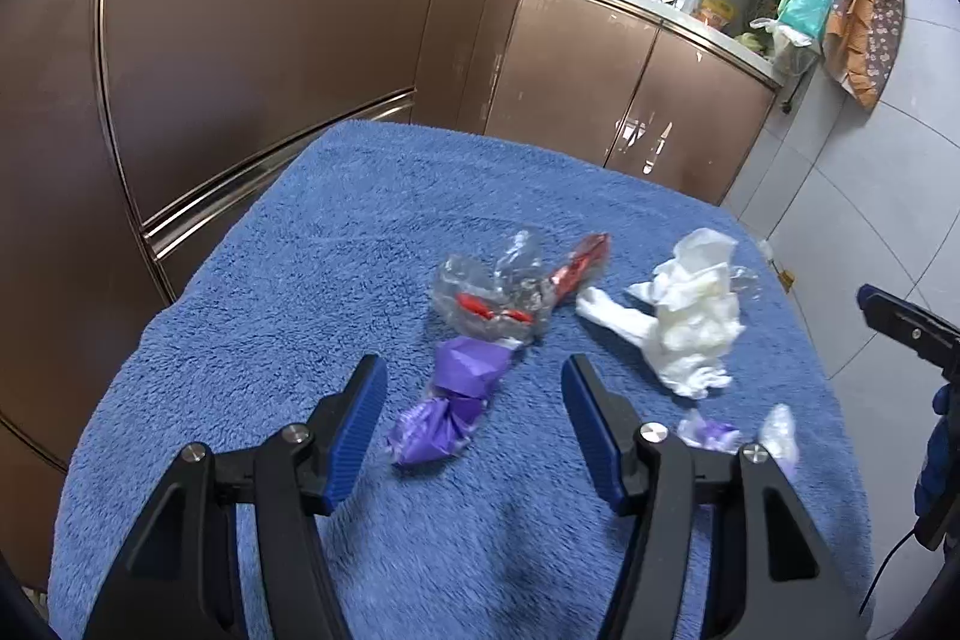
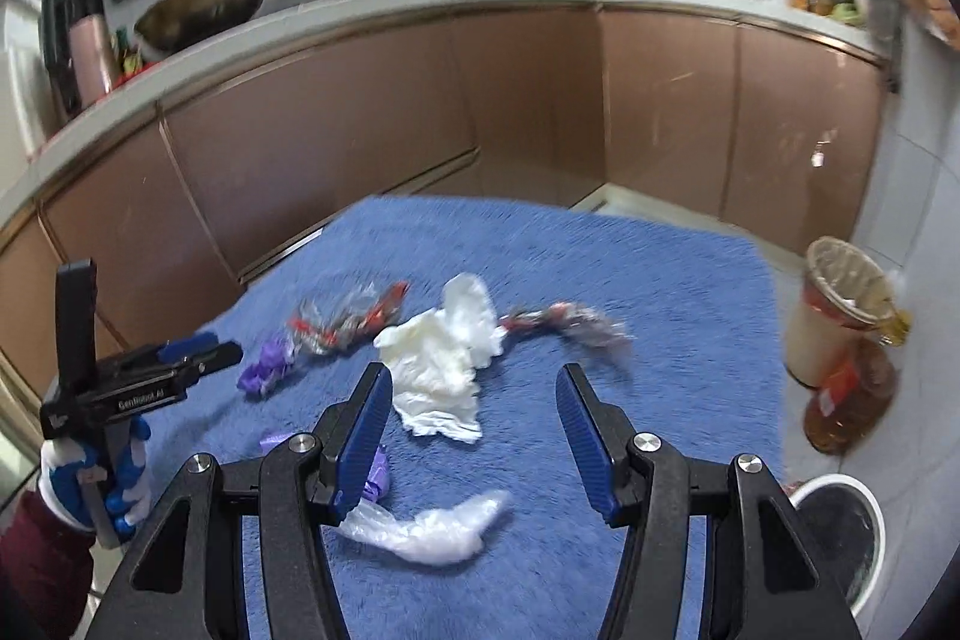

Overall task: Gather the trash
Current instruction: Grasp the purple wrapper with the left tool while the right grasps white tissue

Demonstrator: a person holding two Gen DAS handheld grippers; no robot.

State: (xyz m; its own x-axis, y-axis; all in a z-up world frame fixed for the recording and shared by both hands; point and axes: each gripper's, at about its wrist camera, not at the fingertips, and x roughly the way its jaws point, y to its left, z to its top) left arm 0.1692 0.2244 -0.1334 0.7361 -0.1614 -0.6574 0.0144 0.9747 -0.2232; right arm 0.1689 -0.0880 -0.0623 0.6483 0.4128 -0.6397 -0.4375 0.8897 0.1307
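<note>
Landmark: the white crumpled tissue [image 2: 447, 364] is lying near the middle of the blue towel [image 2: 660, 292].
Trash waiting: a purple wrapper [image 1: 447, 400] and a clear wrapper with red print [image 1: 489, 289] are lying to the left of the tissue; a twisted red-and-silver wrapper [image 2: 564, 322] is lying just to its right; a clear plastic scrap [image 2: 432, 526] and a small purple scrap [image 2: 375, 484] are lying on the near side of it.
Left gripper [image 1: 468, 427]: jaws are standing wide apart over the purple wrapper, gripping nothing.
Right gripper [image 2: 474, 427]: jaws are standing open around the tissue's near edge, holding nothing.
Bins: a lined wastebasket [image 2: 840, 304] and a white-rimmed bin [image 2: 840, 532] are standing on the floor, well to the right of the tissue.
Progress: every visible piece is lying on the towel, so collecting seems barely started.
</note>
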